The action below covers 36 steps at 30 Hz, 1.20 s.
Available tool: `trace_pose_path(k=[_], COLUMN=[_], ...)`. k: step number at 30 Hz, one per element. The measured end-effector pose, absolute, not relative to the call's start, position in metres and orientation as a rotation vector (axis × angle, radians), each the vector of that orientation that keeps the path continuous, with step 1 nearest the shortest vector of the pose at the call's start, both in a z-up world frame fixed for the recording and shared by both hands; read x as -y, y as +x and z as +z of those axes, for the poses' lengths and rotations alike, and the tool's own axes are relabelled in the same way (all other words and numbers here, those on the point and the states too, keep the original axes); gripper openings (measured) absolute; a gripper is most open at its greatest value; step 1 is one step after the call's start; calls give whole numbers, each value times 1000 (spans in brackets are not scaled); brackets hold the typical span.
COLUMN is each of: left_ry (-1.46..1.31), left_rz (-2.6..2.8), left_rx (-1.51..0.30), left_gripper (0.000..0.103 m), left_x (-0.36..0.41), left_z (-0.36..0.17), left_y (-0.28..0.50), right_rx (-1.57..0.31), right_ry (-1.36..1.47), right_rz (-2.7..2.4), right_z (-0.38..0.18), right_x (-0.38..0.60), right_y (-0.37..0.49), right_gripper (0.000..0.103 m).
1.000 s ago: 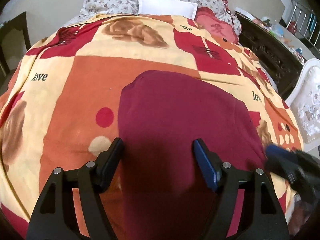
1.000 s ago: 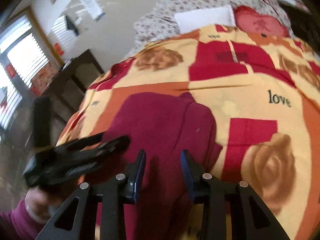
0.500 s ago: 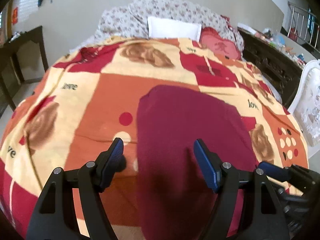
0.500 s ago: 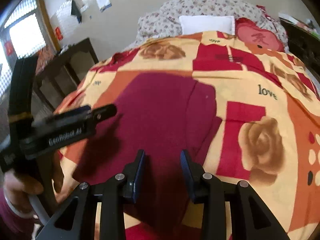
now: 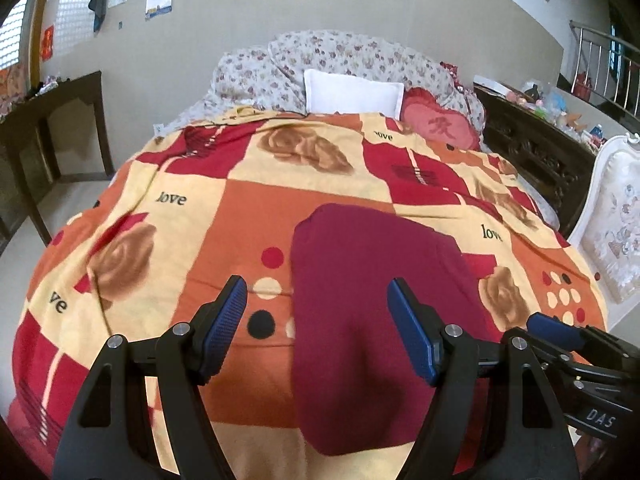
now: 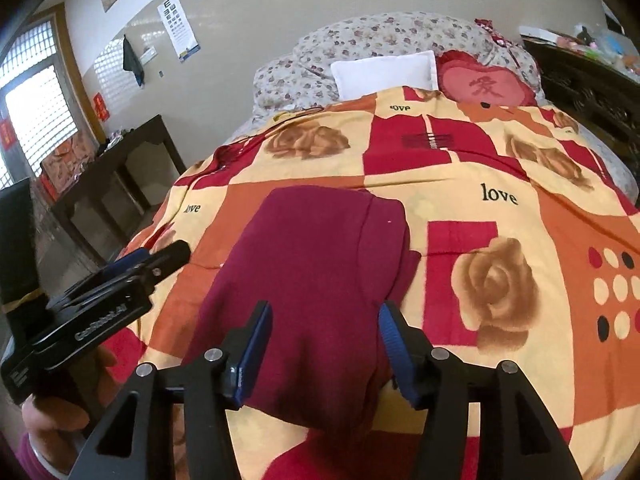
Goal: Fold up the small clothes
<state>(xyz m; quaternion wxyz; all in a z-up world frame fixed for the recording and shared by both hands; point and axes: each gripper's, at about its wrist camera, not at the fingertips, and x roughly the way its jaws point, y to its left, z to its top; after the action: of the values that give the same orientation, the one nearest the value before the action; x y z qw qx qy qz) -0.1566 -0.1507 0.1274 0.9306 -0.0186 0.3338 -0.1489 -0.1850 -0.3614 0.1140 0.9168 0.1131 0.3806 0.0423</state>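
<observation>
right wrist | right tongs (image 6: 326, 346) just widening, empty | left tongs (image 5: 316, 328) spread | garment (image 6: 316, 280) flat

Maroon garment's (image 5: 372, 320) near edge hidden; chair (image 5: 616, 236) cropped.

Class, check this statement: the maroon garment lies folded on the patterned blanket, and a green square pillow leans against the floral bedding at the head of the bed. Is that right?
One detail is wrong: the pillow is white, not green, as the left wrist view shows. The rest stands: the maroon garment lies folded on the patterned blanket, and the pillow leans against the floral bedding at the head of the bed.
</observation>
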Motion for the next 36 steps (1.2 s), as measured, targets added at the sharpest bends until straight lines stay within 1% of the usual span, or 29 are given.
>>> trace_pose_path(k=[7,15,36], left_ry=[-51,-50,-32], left_rz=[-305,-303,-291], left_rx=[-669,-676,-767], left_gripper=[73,73,73], left_x=[145,144,153], left_z=[136,132,101], left_y=[-164,-166,-143], right_rx=[-784,-776,-847], right_ry=[234,209,235], right_rz=[88,71,70], right_z=[118,117,88], right_x=[356,352,355], right_y=[-189,-191,-165], right_gripper=[56,64,65])
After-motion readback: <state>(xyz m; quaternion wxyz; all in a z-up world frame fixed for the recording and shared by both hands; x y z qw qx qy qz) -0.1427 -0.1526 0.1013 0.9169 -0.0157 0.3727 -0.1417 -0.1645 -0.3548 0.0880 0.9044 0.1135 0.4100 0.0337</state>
